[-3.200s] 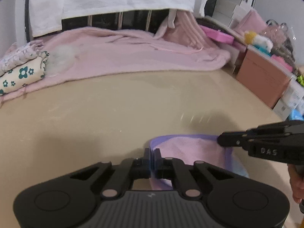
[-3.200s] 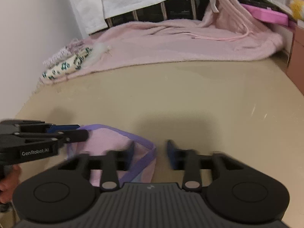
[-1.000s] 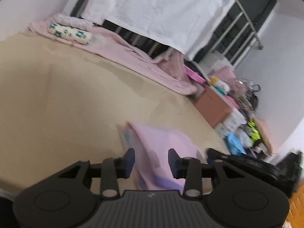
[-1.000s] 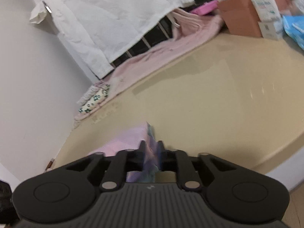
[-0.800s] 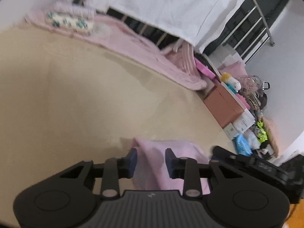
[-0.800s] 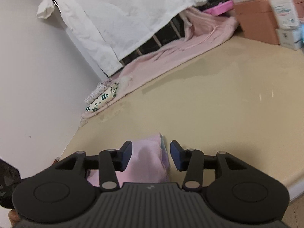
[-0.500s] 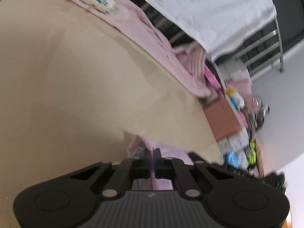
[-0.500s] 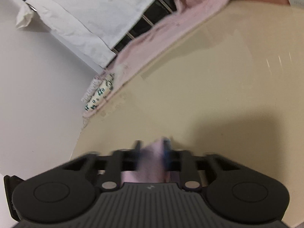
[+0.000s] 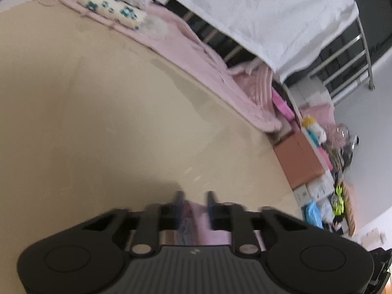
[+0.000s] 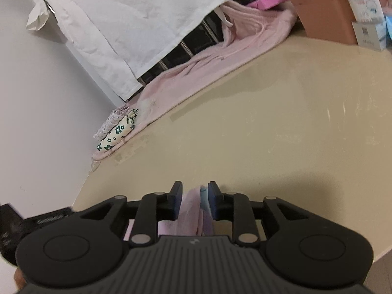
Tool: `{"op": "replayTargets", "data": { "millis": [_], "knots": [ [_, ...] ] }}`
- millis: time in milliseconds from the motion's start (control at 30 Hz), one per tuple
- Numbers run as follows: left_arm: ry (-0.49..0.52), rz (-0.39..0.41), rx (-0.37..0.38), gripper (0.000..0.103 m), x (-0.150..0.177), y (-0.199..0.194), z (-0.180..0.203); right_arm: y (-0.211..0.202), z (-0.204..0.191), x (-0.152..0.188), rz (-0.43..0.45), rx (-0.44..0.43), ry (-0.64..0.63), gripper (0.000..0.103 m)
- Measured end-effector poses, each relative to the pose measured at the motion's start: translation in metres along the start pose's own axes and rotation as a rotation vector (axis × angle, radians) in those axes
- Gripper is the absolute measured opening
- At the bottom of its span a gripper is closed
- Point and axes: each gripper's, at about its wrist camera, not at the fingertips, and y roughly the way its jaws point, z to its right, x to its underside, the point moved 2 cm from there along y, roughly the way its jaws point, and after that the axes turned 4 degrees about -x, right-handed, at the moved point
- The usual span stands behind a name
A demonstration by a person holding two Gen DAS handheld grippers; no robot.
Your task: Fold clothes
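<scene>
The pink garment (image 9: 196, 223) sits at the near edge of the tabletop (image 9: 98, 122), directly under my left claw (image 9: 193, 199). In the left wrist view the frame is motion-blurred, yet I see a clear gap between the two fingers, with pink cloth showing through it; the claw is released, straddling the fabric rather than pinching it. The cloth looks bunched into several layers, and I cannot tell from here how neatly they stack. A bigger pink blanket (image 9: 196, 56) and a flower-print bundle (image 9: 110, 9) lie well apart at the far edge.

In the right wrist view the garment (image 10: 193, 210) rises as a thin ridge between the fingers of my right claw (image 10: 195, 192), pink with a pale blue edge. The pads stand just off the cloth on either side, so this claw is also released, not clamped. The left tool shows dark at the lower left, with part of a hand (image 10: 19, 278) beneath it.

To do this well, I judge that each claw should close on all layers of its edge together, low on the ridge, so no inner layer slips out. I would then move both claws at matching height and pace, keeping the fold line straight and the cloth clear of the tabletop's rim.
</scene>
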Motion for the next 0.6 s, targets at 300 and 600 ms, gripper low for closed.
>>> {"op": "replayTargets", "data": {
  "millis": [300,600],
  "knots": [
    [-0.063,0.145,-0.042,0.012,0.015,-0.019,-0.008,-0.018,-0.004,0.008,0.012,0.062,-0.070,0.020],
    [0.390,0.255,-0.078,0.019,0.076,-0.057,0.059,-0.061,-0.024,0.036,-0.011,0.032,-0.091,0.045]
  ]
}}
